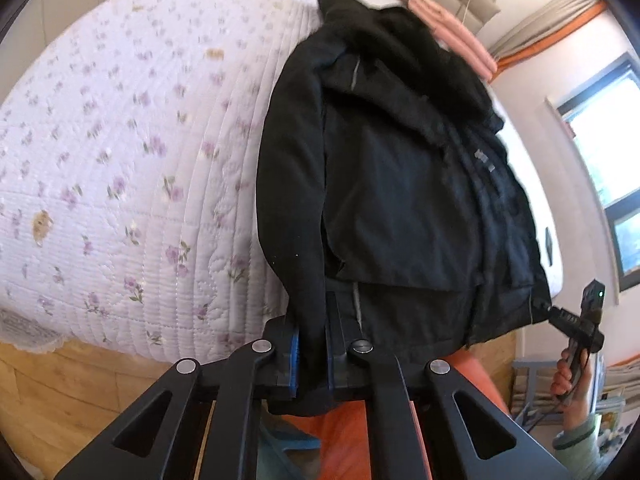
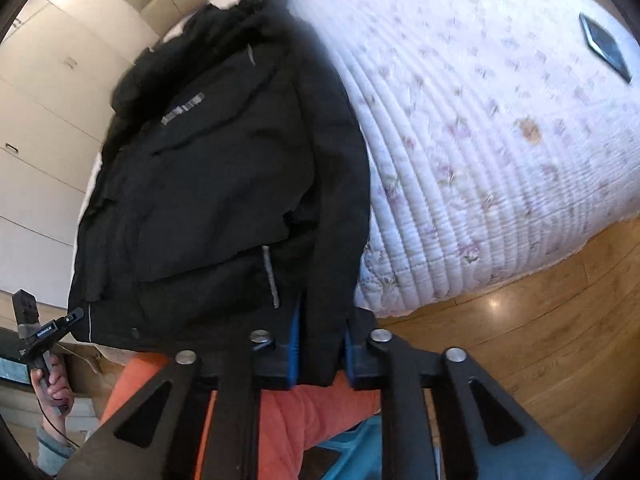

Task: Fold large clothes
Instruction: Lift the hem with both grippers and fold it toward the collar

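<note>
The black jacket [image 1: 400,184] lies on the bed with the flowered quilt [image 1: 120,160], close to its near edge, and its lower hem hangs a little over that edge. Both sleeves seem already turned in along the sides, so the first folds look done; the fold of the body in half is probably what is left.

On the left side, the left gripper [image 1: 312,364] pinches the end of one sleeve between its blue pads [image 1: 295,360]. On the right side, the right gripper [image 2: 320,356] pinches the other sleeve end in the same way, jaws pressed on the cloth.

Around the jacket there is a pink roll [image 1: 452,36] near the collar, a window [image 1: 608,152] on the far right in the left view, and a dark flat thing, maybe a phone [image 2: 604,46], on the quilt. It is well apart from the jacket, so nothing seems to stand in the way. The wooden floor [image 2: 540,320] is below.
</note>
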Demonstrator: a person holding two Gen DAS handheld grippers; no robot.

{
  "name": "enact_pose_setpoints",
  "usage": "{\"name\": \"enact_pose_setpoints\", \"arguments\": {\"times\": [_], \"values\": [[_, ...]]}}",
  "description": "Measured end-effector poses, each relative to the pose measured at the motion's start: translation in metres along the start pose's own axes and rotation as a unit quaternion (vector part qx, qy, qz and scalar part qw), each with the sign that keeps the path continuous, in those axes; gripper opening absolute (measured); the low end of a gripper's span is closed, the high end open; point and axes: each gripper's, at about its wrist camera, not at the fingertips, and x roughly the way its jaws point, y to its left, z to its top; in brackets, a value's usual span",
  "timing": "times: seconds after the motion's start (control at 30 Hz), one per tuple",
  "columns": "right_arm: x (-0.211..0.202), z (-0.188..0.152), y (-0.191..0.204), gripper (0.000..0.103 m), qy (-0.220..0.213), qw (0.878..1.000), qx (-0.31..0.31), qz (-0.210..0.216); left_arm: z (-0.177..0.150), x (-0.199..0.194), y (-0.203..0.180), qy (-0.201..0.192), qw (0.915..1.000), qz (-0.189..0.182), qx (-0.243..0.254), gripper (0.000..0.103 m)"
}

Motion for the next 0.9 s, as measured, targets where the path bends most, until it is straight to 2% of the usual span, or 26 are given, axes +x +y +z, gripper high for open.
{"name": "enact_pose_setpoints", "arguments": {"times": [0.23, 0.4, 0.6, 0.73, 0.9], "values": [[-0.049, 0.011, 0.038, 0.013, -0.044, 0.998, -0.040, -0.032, 0.017, -0.046, -0.024, -0.059, 0.9976, -0.034, 0.016, 0.009], [-0.067, 0.022, 0.057, 0.012, -0.053, 0.996, -0.044, -0.050, 0.029, -0.057, -0.038, -0.075, 0.9960, -0.045, 0.020, 0.009], [-0.098, 0.038, 0.085, 0.010, -0.076, 0.991, -0.076, -0.074, 0.044, -0.073, -0.047, -0.095, 0.9939, -0.054, 0.014, 0.009], [-0.107, 0.056, 0.093, 0.010, -0.087, 0.991, -0.075, -0.068, 0.073, -0.088, -0.048, -0.115, 0.9918, -0.056, 0.006, 0.009], [-0.116, 0.104, 0.089, 0.010, -0.112, 0.992, -0.044, -0.044, 0.130, -0.089, -0.055, -0.141, 0.9881, -0.061, 0.003, 0.009]]}}
